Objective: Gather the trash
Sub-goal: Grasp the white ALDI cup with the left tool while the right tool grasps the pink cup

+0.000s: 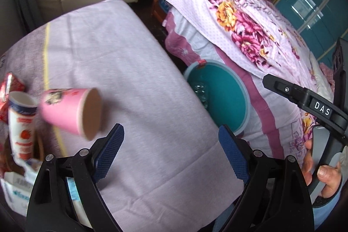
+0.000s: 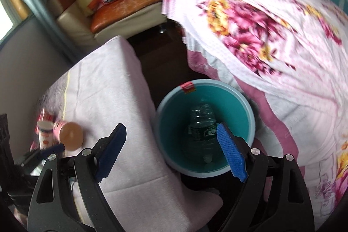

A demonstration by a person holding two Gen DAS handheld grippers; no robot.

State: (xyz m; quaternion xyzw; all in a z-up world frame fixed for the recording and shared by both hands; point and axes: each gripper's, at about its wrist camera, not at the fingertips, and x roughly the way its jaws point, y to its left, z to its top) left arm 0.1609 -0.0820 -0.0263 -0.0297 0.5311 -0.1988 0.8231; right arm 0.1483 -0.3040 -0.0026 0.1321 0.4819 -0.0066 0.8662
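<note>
Left gripper (image 1: 171, 152) over the pale-clothed desk (image 1: 134, 79), jaws spread wide w/ nothing between; pink cup (image 1: 71, 111) lies on its side near the desk's left edge, next to a white tube (image 1: 21, 123) & red wrapper (image 1: 9, 90). Right gripper (image 2: 171, 149) hangs above the teal bin (image 2: 239, 105) on the floor btwn desk & flowered bed (image 2: 271, 36), jaws parted & empty. Clear plastic bottle (image 2: 201, 123) rests inside the bin, apart from the blue pads.
</note>
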